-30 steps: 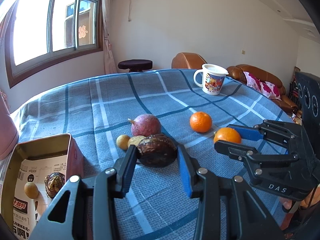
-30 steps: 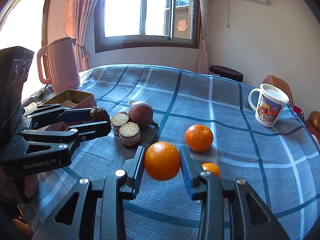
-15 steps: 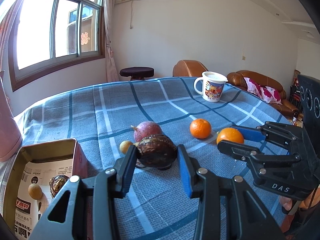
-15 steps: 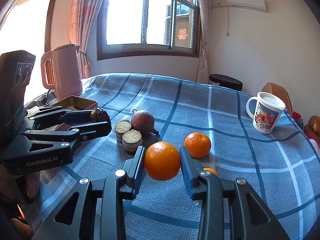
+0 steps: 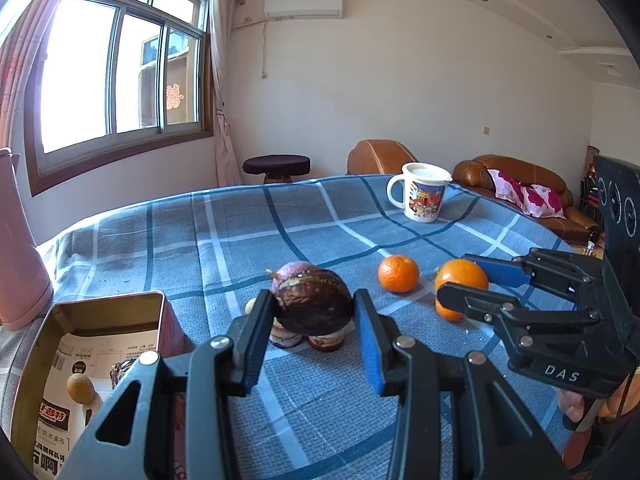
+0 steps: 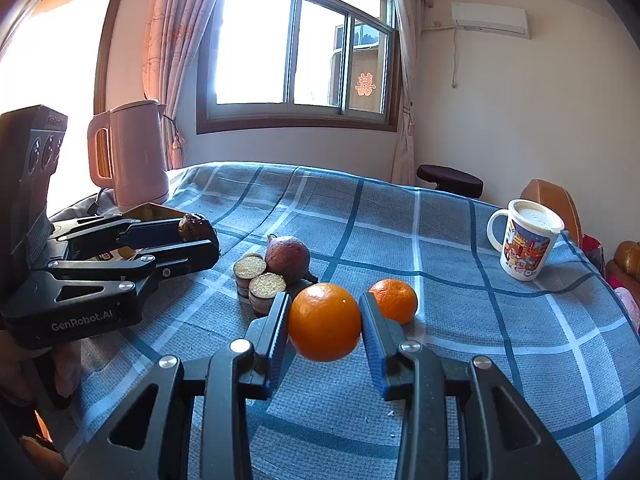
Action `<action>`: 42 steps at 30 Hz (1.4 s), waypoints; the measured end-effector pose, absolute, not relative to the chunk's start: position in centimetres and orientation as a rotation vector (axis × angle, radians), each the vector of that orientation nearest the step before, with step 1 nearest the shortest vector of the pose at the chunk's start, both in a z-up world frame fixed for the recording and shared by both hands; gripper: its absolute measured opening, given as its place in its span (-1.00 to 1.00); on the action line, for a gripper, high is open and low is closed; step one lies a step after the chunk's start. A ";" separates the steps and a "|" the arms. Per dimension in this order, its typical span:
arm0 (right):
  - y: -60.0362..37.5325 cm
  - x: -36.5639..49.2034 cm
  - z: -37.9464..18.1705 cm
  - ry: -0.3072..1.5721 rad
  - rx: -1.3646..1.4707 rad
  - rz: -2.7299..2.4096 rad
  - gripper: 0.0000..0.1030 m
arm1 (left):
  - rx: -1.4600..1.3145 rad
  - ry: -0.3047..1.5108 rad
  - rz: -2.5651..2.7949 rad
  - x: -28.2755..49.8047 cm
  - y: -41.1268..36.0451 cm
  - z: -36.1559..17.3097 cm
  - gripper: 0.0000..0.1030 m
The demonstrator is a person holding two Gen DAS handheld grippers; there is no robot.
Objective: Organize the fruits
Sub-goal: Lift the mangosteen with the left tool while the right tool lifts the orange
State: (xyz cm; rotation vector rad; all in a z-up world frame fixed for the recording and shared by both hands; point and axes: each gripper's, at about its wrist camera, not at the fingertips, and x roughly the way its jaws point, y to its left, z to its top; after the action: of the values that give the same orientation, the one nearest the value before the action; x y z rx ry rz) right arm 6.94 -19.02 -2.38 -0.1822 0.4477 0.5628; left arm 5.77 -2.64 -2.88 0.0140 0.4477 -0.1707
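Above the table my right claw grips a firm, light, smooth orange at its widest part, left claw clamps a dark wrinkly fruit, prob soft, so gentle w/ both.

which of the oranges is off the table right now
The big orange clamped in the right gripper, lifted above the cloth. The smaller orange behind it lies loose on the tablecloth, ungripped.
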 end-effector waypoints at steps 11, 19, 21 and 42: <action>-19.5 6.3 -2.0 0.405 -0.166 0.568 -0.28 | 0.012 0.414 -0.166 5.0 -2.5 -2.7 -0.18; -20.0 5.6 -1.7 0.354 -0.150 0.566 -0.28 | 0.009 0.387 -0.163 4.5 -2.2 -2.5 -0.18; -20.1 5.5 -1.6 0.348 -0.149 0.566 -0.28 | 0.009 0.380 -0.163 4.4 -2.2 -2.4 -0.18; -20.9 4.4 -1.2 0.270 -0.124 0.561 -0.28 | 0.017 0.279 -0.116 2.8 -2.1 -1.7 -0.18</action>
State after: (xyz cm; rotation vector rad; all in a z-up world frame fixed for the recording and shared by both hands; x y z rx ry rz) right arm 4.44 -20.91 -1.17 -0.1239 0.2703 0.5610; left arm 2.78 -2.14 -1.71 0.0173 0.2791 -0.1158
